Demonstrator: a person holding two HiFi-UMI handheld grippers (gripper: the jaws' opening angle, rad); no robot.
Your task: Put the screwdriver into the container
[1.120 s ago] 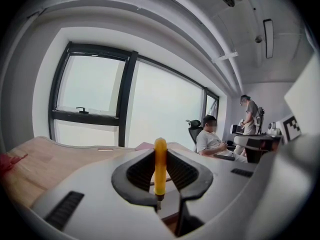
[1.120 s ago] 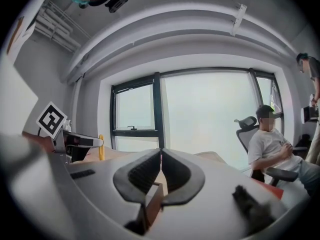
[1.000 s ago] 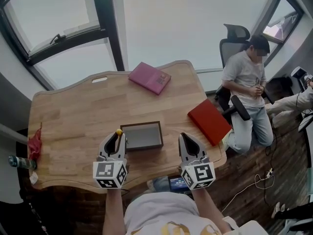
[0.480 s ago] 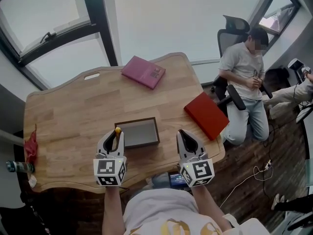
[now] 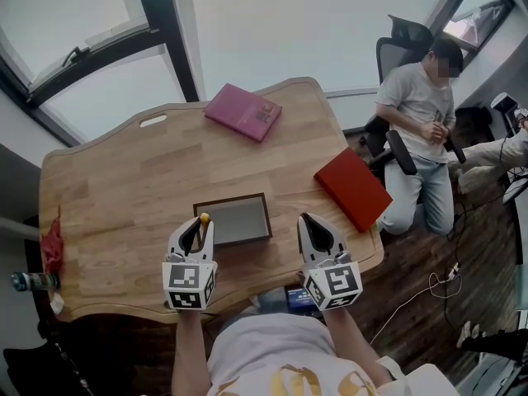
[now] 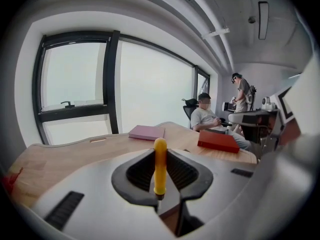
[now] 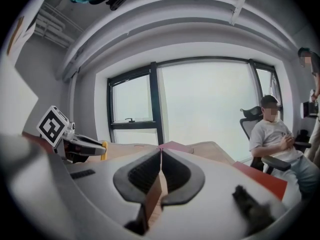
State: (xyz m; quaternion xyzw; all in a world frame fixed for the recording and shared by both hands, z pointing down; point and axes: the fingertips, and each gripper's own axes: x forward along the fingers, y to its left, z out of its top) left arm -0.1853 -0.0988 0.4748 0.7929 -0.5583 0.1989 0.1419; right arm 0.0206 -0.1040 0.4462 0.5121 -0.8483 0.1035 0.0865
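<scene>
Far left, a red rag [image 5: 54, 242] droops at the edge of the wood-plank table [image 5: 124, 180]. Next across, the left gripper [image 5: 195, 231] is pinching the screwdriver [image 6: 160, 165] by its handle, and the rounded yellow end pokes out past the jaw tips. That handle looks like smooth, glossy plastic: stiff and light, no real load, but slick and round enough that it could roll or tip between the ribbed black pads. The middle of the handle, where it sits now, looks the sound place to hold it. A thin metal shank just shows below it.

The screwdriver hangs just beside the left near corner of the container [image 5: 239, 221], not yet over it. That's a shallow rectangular tray with a dark rim, a flat grey floor and nothing inside. Beyond it lies a pink book [image 5: 242, 111], flat and matte.

Over to the right gripper [image 5: 316, 225]: jaws pressed together, nothing between them, well clear of the tray. Then a red book [image 5: 352, 188] overhanging the table's right edge, and past that a seated person [image 5: 417, 114] on an office chair.
</scene>
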